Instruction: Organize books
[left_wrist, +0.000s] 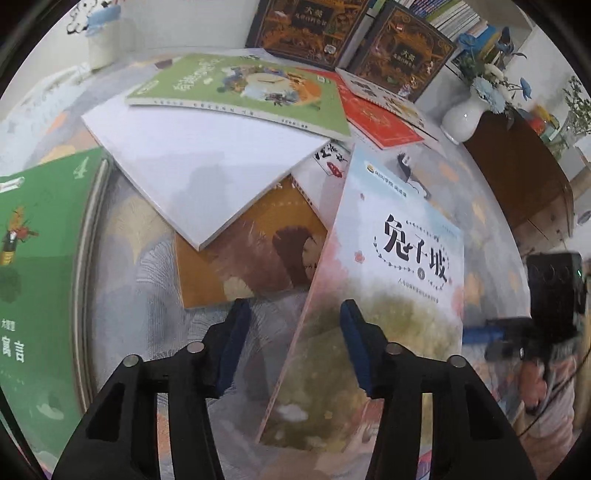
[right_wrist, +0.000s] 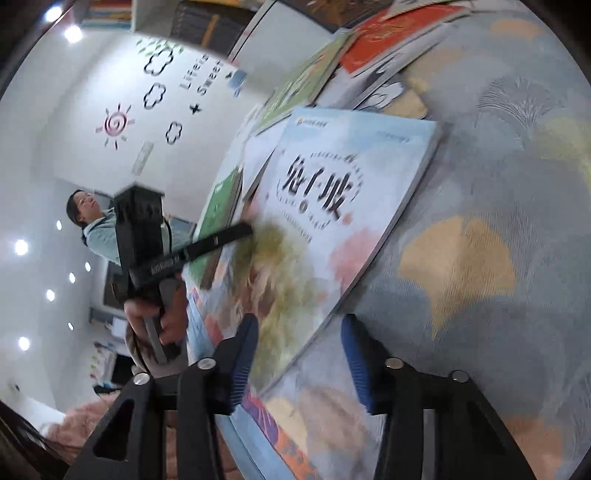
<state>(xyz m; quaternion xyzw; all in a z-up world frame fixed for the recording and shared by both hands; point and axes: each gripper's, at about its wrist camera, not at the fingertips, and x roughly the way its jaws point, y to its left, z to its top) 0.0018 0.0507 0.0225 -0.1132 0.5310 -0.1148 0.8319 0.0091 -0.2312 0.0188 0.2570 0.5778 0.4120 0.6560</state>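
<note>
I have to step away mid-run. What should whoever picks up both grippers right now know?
Left gripper: open, empty, jaws on either side of the near left edge of the pastel book.
Right gripper: open, empty, at that book's near right edge.
Books: scattered and overlapping on the patterned tablecloth: white book, brown book, green book, red book. Two dark books stand at the back.
Done: nothing stacked.
Left: gather them all.
</note>
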